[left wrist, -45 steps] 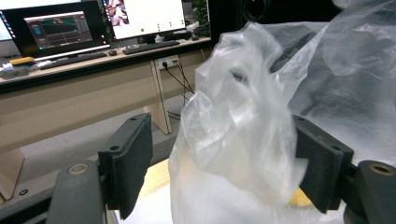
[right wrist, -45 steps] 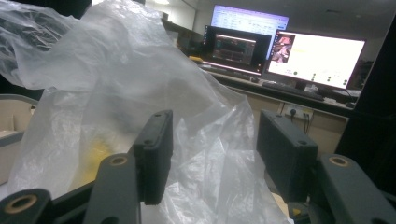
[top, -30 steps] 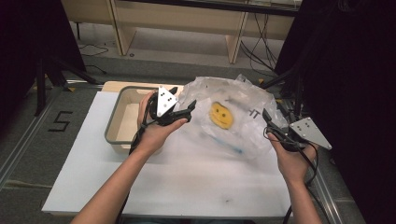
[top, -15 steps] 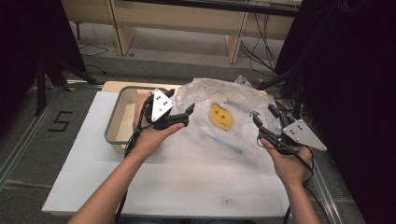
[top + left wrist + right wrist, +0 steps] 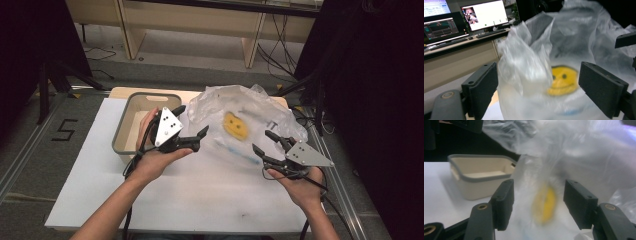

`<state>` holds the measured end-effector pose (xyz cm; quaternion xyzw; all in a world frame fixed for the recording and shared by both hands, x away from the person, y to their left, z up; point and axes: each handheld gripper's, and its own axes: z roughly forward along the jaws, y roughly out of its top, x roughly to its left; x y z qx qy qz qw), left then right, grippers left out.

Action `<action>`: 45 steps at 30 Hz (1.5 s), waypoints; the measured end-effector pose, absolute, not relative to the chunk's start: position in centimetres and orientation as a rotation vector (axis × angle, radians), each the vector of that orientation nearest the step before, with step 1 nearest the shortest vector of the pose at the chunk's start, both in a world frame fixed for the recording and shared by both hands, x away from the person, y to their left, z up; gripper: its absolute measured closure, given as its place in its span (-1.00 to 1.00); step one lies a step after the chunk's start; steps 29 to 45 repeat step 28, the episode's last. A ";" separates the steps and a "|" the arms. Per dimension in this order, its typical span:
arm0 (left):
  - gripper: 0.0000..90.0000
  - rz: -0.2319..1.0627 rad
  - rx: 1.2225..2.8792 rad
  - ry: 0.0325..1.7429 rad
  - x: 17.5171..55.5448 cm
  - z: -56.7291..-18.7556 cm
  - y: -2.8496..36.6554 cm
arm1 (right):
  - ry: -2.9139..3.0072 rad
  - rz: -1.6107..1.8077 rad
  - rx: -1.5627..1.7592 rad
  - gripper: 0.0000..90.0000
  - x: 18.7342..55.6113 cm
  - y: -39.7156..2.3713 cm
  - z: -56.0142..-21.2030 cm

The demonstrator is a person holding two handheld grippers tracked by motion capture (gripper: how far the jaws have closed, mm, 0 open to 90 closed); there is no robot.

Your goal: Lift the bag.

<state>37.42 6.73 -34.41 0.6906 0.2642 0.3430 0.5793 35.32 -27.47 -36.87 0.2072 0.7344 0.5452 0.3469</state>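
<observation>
A crumpled clear plastic bag [image 5: 240,107] with a yellow smiley face [image 5: 235,125] lies at the back middle of the white table top [image 5: 165,200]. My left gripper [image 5: 192,120] is at the bag's left edge; its jaws have just been opening and now stand wide. In the left gripper view a loose fold of the bag [image 5: 529,65] hangs between the jaws of the left gripper [image 5: 541,82], and neither pad presses it. My right gripper [image 5: 261,141] is open at the bag's front right. In the right gripper view the smiley [image 5: 545,203] shows beyond the right gripper [image 5: 540,200].
A beige bin with a grey rim [image 5: 120,132] stands left of the bag, just behind my left hand; the bin [image 5: 479,178] looks empty. Beyond the table are wooden furniture legs [image 5: 250,47] and cables on the floor. Monitors [image 5: 484,15] sit on a desk.
Both hands drew back toward the person; the right one also shifted left. The left gripper's jaws spread wider and its fold of bag hangs loose.
</observation>
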 end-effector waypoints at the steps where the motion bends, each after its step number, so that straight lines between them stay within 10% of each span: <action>1: -0.65 0.805 1.626 0.619 37.2 -34.7 7.0 | 1.918 1.420 0.543 -0.04 35.1 -27.5 -37.1; 18: -0.65 0.753 1.765 0.676 34.2 -40.5 9.8 | 2.073 1.409 0.709 -0.04 32.5 -30.7 -43.1; 45: -0.65 0.757 1.782 0.669 33.1 -41.2 10.1 | 2.055 1.442 0.726 -0.04 32.2 -30.9 -43.5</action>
